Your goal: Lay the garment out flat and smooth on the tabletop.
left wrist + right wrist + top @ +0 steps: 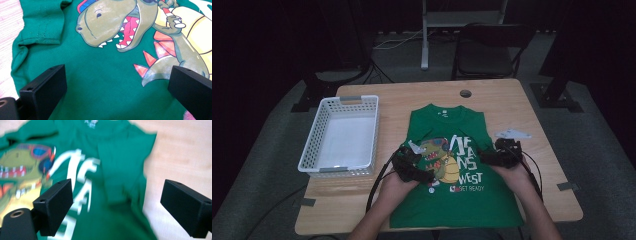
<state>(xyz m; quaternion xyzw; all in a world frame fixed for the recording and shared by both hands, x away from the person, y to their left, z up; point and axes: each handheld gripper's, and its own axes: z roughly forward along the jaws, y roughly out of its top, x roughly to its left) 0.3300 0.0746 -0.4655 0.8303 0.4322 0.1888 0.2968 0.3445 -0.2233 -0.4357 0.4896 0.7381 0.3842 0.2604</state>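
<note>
A green T-shirt (447, 125) with a dinosaur print (110, 22) and white lettering (82, 170) lies flat, front up, on the wooden table (512, 100). Both short sleeves are folded inward onto the chest, one at the shirt's left (42, 25) and one at its right (122, 170). My left gripper (414, 162) hovers low over the shirt's left side, just below the dinosaur's head; its jaws stand open with only cloth beneath (117, 82). My right gripper (502, 152) is over the shirt's right edge, open and holding nothing (117, 200); that view is blurred.
A white slatted basket (344, 132), empty, stands on the table's left part. A small round hole (465, 93) sits near the far edge. Bare wood (180, 152) lies to the right of the shirt. A dark chair (492, 47) stands beyond the table.
</note>
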